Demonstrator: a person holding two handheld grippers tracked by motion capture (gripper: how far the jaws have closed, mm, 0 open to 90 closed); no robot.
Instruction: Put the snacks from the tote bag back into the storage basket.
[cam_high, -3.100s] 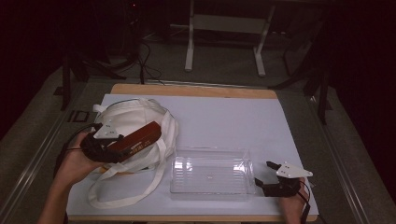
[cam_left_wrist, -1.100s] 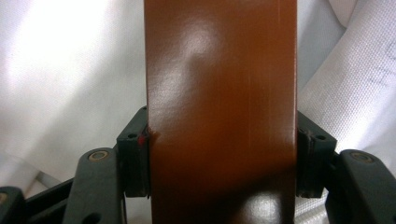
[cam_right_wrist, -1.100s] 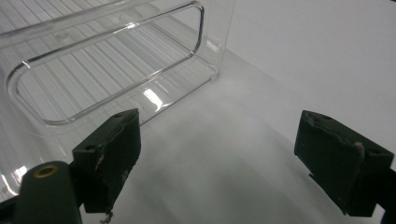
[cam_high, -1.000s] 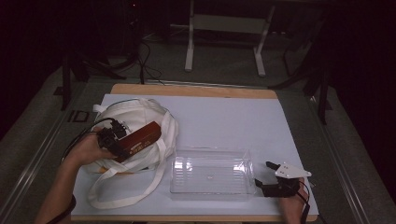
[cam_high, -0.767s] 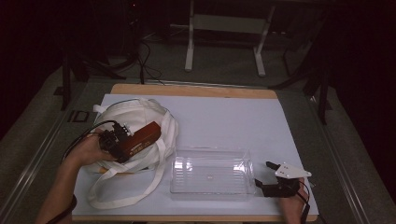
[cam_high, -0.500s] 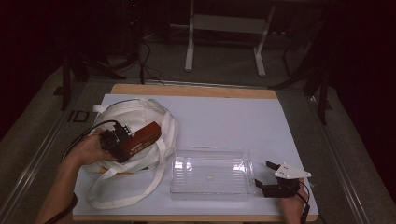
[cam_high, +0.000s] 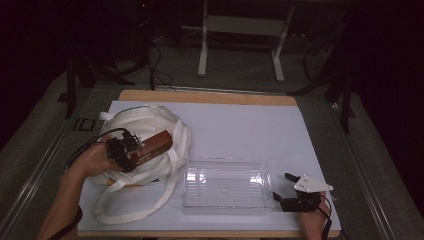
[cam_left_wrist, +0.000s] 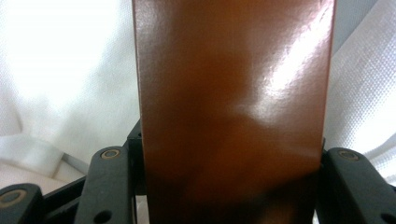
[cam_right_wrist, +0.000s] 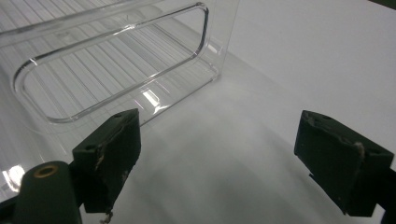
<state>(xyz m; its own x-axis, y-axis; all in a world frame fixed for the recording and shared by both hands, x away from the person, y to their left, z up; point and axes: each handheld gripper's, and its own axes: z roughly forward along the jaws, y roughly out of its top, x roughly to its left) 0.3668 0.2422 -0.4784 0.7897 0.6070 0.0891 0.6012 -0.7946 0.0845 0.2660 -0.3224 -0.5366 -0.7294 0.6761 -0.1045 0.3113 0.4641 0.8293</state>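
Brown box (cam_left_wrist: 233, 112) sits clamped between the left tool (cam_high: 131, 151) jaws (over the white bag (cam_high: 145, 122)).

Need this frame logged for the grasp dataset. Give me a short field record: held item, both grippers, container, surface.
held item: brown box, glossy, lying over the white tote bag
left gripper: jaws have just been closing, now clamped on the sides of the brown box
right gripper: open, nothing between the jaws, beside the right end of the clear plastic bin
clear plastic bin: upright, looks empty
surface: white sheet on the table
bag straps: loose loops trailing toward the near edge
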